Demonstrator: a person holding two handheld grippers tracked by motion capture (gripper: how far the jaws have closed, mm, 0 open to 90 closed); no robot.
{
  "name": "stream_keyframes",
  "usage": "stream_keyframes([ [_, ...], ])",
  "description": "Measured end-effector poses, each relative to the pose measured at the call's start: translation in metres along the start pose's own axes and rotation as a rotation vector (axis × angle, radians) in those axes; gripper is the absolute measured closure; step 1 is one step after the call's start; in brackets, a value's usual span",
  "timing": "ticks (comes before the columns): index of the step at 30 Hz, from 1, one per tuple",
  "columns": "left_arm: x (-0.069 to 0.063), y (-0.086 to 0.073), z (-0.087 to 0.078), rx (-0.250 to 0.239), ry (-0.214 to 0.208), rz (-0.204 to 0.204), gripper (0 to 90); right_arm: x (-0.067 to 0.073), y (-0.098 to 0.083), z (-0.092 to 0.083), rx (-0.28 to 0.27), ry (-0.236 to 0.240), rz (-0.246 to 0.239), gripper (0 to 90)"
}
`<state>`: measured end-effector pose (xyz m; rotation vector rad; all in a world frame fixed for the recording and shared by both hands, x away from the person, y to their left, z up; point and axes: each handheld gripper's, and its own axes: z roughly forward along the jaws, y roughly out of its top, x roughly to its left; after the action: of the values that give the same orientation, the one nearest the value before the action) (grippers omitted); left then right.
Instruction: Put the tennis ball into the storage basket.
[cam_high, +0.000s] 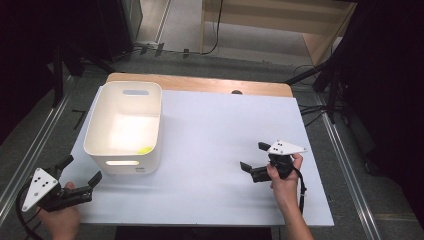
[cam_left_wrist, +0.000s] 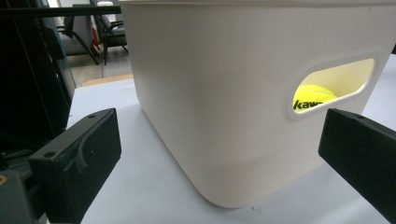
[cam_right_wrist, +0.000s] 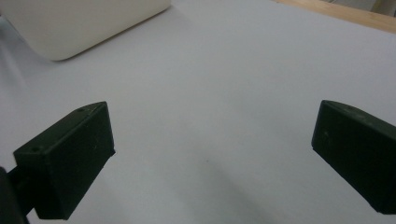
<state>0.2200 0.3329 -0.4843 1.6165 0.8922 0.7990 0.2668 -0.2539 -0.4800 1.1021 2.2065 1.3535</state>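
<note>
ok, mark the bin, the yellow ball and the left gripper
bin (cam_high: 98, 119), high view, left rim
yellow ball (cam_left_wrist: 314, 95), left gripper view, through the handle slot
left gripper (cam_high: 82, 170), high view, midway between fingers

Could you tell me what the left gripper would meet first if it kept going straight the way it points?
Probably the bin's near wall; the left gripper, jaws open, faces it.

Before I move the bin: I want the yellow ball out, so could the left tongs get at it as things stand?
Probably not directly. The left tongs sit open outside the white bin, whose near wall stands between them and the yellow ball. The bin's top is open, so lifting over the rim looks feasible.
</note>
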Motion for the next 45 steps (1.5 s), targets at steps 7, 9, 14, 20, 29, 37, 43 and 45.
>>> stream_keyframes([
  [7,0.000,0.000,0.000,0.002,0.000,0.001,0.0,-0.005,-0.011,-0.006,0.002,-0.013,0.019,0.0],
  [9,0.000,0.000,0.000,0.002,0.000,0.000,0.0,-0.006,-0.014,-0.008,-0.001,-0.015,0.026,0.0],
  [14,0.000,0.000,0.000,0.003,0.001,0.001,0.0,-0.009,-0.020,-0.014,-0.004,-0.027,0.039,0.0],
  [20,0.000,0.000,0.000,0.002,0.001,0.001,0.0,-0.014,-0.028,-0.021,-0.008,-0.043,0.052,0.0],
  [29,0.000,0.000,0.000,-0.001,0.000,0.000,0.0,-0.018,-0.039,-0.029,-0.015,-0.068,0.062,0.0],
  [37,0.000,0.000,-0.001,-0.005,-0.003,-0.006,0.0,-0.020,-0.047,-0.037,-0.032,-0.075,0.084,0.0],
  [43,0.001,0.000,-0.001,-0.007,-0.004,-0.008,0.0,-0.022,-0.054,-0.042,-0.028,-0.092,0.091,0.0],
  [45,0.001,0.000,-0.001,-0.007,-0.004,-0.007,0.0,-0.023,-0.056,-0.044,-0.029,-0.094,0.094,0.0],
])
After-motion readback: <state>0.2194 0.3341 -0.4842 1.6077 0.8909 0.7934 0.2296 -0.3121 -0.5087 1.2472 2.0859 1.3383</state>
